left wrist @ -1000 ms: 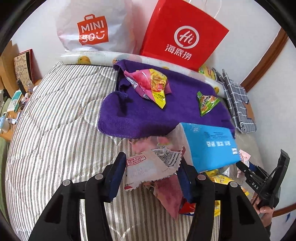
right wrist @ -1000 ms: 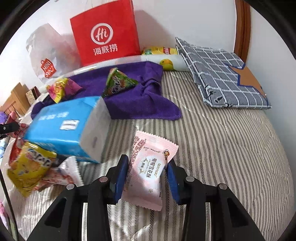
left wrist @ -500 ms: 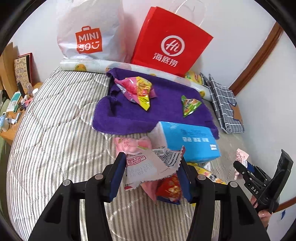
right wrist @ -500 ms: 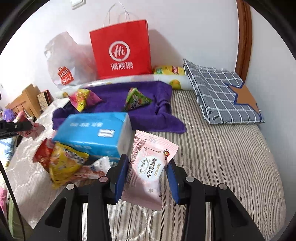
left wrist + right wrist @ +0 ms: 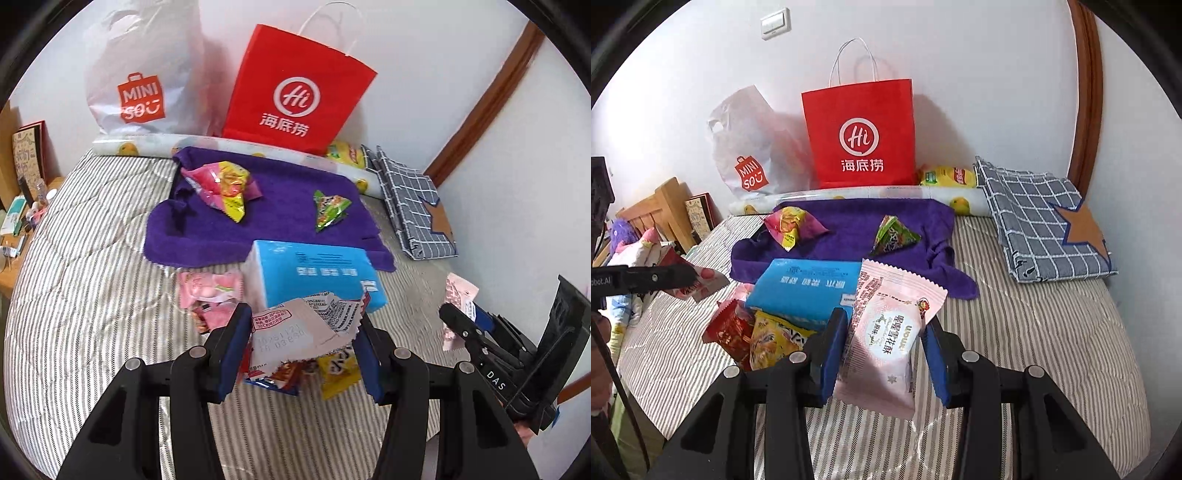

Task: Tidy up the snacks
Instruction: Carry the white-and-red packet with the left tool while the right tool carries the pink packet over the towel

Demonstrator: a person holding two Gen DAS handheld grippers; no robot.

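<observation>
My left gripper [image 5: 301,332] is shut on a crumpled pink-and-white snack packet [image 5: 291,332], held above the striped bed. My right gripper [image 5: 882,339] is shut on a pale pink snack packet [image 5: 886,339], also lifted; it shows at the right of the left wrist view [image 5: 458,295]. Below lie a blue tissue pack [image 5: 317,269], a red packet [image 5: 733,332], a yellow packet [image 5: 772,339] and a pink packet [image 5: 210,291]. On the purple towel [image 5: 280,218] lie a pink-yellow packet [image 5: 221,184] and a green packet [image 5: 328,206].
A red paper bag [image 5: 295,92] and a white MINISO bag [image 5: 144,74] stand against the wall behind a rolled fruit-print mat [image 5: 960,201]. A checked grey pillow [image 5: 1045,221] lies at the right. A wooden bedside shelf [image 5: 14,206] with small items is at the left.
Both grippers have risen and pulled back from the bed with their packets held, so more of the wall, bags and snack pile shows.
</observation>
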